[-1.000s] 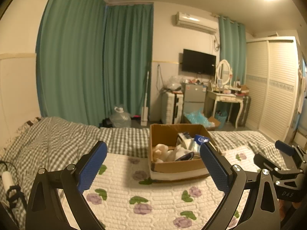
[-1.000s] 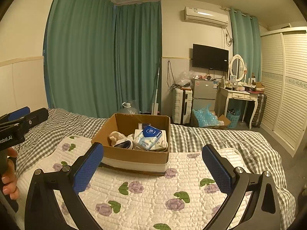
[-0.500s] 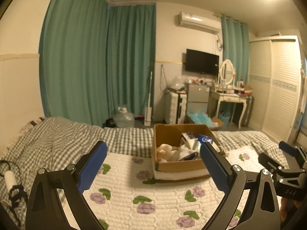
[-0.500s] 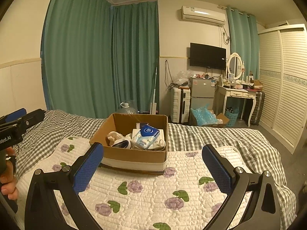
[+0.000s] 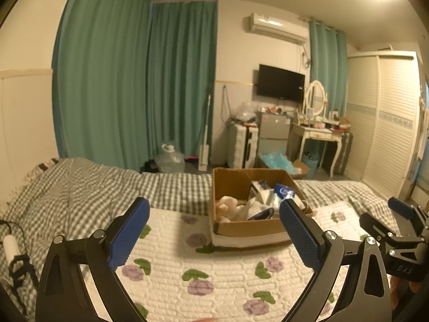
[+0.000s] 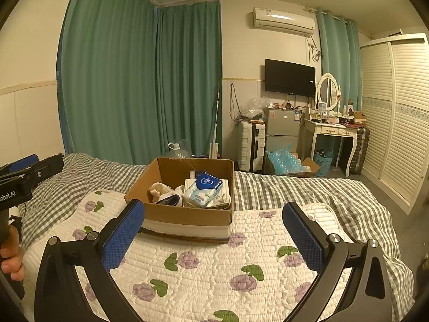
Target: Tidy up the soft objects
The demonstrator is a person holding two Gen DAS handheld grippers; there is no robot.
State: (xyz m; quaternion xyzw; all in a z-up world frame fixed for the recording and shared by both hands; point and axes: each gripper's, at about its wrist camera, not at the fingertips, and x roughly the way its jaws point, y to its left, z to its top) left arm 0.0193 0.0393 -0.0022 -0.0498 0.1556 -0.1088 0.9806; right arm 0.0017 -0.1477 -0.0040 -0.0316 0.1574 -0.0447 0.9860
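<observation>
A brown cardboard box stands on a white quilt with purple flowers on the bed. Inside lie a cream plush toy, a blue-and-white tissue pack and other soft items. My left gripper is open and empty, held back from the box, which sits ahead and to its right. My right gripper is open and empty too, with the box ahead and slightly to its left. Each gripper shows at the edge of the other's view.
A grey checked blanket covers the rest of the bed. Beyond the bed stand green curtains, a white suitcase, a small fridge, a dressing table and a wardrobe. A white cable plug lies at the left.
Both grippers have drawn back slightly and the left view has swung a little left, so the box sits further right in it. Both stay open and empty.
</observation>
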